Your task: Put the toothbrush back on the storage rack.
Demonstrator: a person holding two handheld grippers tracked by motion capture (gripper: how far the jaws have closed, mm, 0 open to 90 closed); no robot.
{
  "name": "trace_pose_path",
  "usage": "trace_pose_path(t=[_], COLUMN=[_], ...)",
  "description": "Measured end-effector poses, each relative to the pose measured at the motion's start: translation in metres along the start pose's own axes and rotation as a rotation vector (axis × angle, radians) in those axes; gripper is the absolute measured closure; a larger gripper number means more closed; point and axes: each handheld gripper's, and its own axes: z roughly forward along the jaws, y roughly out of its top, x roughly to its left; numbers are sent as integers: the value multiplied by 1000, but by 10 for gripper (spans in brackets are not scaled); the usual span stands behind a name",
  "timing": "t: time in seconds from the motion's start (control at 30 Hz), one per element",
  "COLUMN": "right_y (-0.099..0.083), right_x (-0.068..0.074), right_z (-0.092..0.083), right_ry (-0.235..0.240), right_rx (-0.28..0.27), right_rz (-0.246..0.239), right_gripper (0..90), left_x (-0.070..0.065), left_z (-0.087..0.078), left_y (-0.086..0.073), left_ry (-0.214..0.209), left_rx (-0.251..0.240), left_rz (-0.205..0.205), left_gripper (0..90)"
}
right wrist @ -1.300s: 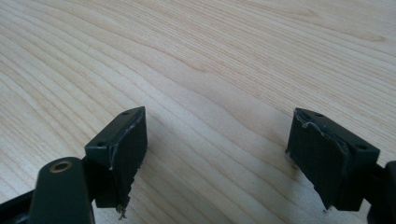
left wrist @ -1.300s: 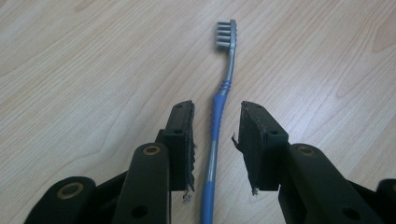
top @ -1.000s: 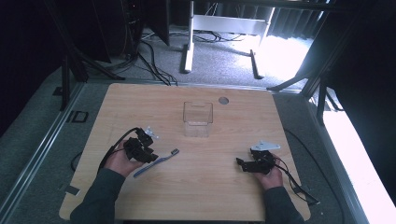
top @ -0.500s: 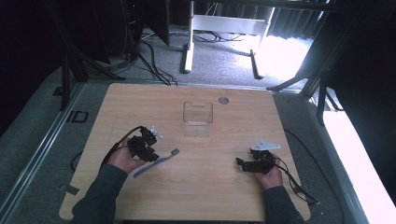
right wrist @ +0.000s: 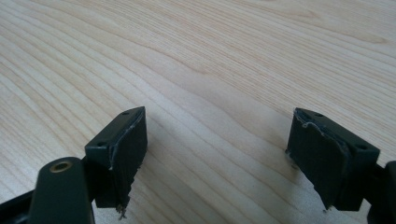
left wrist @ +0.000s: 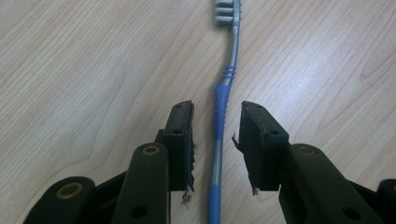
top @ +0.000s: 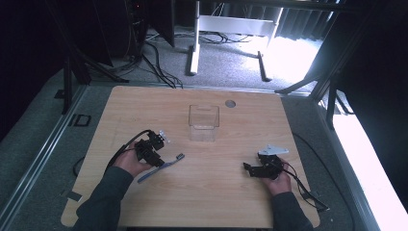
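Note:
A blue and grey toothbrush (top: 166, 166) lies flat on the wooden table (top: 216, 202), left of centre, bristle head toward the right. My left gripper (top: 156, 160) stands over its handle. In the left gripper view the toothbrush (left wrist: 227, 74) runs straight up between the two black pads, with a thin gap on each side, so the left gripper (left wrist: 217, 112) is open and narrow around it. My right gripper (top: 248, 170) rests low at the table's right, pointing left. The right gripper (right wrist: 219, 121) is wide open over bare wood.
A clear plastic box (top: 204, 122) stands upright at the middle of the table, behind the toothbrush. A small grey round cap (top: 230, 103) sits in the tabletop near the far edge. Cables trail from both grippers toward the near edge.
My left gripper has shifted a little to the right and down onto the toothbrush handle. The toothbrush and the right gripper have stayed in place.

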Motion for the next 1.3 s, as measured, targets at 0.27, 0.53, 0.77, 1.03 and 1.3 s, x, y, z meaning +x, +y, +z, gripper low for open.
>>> trace_pose_path(t=[0.27, 0.53, 0.77, 1.03, 1.3], right_y=[0, 0, 1, 1, 1], right_x=[0, 0, 0, 0, 0], right_z=[0, 1, 1, 1, 1], right_ry=[1, 2, 2, 2, 3], right_rx=[-1, -1, 0, 0, 0], right_rz=[0, -1, -1, -1, -1], right_gripper=[196, 196, 196, 196, 196], left_x=[-1, 1, -1, -3, -5], left_z=[5, 6, 11, 14, 18], left_y=[5, 9, 12, 19, 23], left_ry=[-11, -16, -21, -22, -25], left_rx=[34, 52, 65, 84, 106], left_rz=[22, 28, 34, 53, 58], left_gripper=[659, 662, 667, 672, 676])
